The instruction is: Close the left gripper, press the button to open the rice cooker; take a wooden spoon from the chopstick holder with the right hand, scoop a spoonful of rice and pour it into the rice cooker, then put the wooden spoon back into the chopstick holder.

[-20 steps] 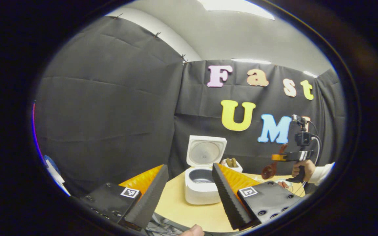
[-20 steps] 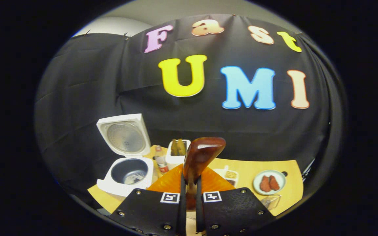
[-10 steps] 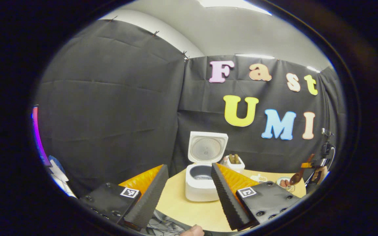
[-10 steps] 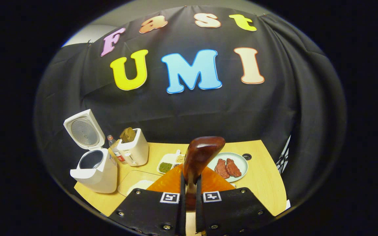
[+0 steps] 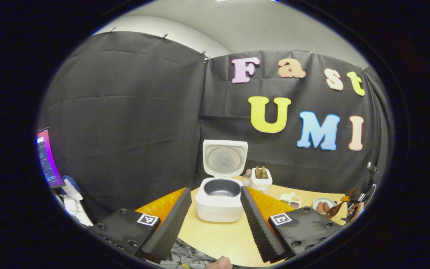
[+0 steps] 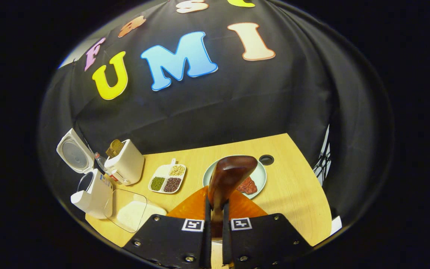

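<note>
Swinging right since a second ago, my right gripper has carried the wooden spoon from the rice cooker at left of frame to above the plate; its fingers pinch the handle. At lower left lies the clear rice tray on the desk. My left gripper hangs with fingers spread, the open cooker centred beyond, chopstick holder just right.
</note>
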{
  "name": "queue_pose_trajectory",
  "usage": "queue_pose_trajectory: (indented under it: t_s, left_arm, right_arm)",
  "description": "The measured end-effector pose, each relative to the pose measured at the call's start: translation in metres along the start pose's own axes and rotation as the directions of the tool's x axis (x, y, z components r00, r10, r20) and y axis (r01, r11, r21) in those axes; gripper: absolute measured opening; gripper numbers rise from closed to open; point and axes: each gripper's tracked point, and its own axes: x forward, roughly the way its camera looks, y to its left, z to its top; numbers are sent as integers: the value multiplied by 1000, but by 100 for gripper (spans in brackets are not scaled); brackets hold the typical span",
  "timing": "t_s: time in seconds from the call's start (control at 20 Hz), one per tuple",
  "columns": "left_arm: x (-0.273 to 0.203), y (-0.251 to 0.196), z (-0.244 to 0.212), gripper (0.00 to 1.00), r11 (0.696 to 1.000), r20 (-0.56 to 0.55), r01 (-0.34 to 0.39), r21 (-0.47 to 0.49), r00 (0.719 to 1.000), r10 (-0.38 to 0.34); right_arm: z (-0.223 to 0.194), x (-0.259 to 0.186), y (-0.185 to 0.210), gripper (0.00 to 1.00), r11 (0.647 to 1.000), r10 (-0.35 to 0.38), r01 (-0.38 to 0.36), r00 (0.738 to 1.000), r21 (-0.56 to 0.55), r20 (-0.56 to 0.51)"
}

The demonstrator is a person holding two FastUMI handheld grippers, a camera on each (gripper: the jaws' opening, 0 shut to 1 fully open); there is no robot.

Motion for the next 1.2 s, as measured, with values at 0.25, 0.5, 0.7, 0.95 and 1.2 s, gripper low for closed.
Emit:
queue_pose_trajectory:
  t_s: [0.25, 0.5, 0.7, 0.95, 1.2]
  left_arm:
    - [7, -39, 5, 94, 1000, -23, 14, 23, 1000, -14]
    - [9, -61, 13, 93, 998, -4, 33, 53, 999, -33]
    - [13, -71, 11, 92, 998, -4, 52, 46, 999, -52]
    - [30, -87, 22, 93, 992, 23, 114, 44, 993, -115]
    - [50, -87, 39, 94, 984, 79, 171, 59, 981, -175]
  right_arm:
    - [-26, 17, -11, 12, 997, 8, -5, 999, 79, -45]
    - [-51, 16, -23, 15, 979, 25, -4, 995, 204, -101]
    - [-41, 5, -33, 24, 961, 40, -24, 998, 274, -54]
    - [-55, -22, -44, 54, 965, 42, -16, 995, 262, -95]
    - [-27, -73, -61, 79, 963, -99, 70, 990, 260, 102]
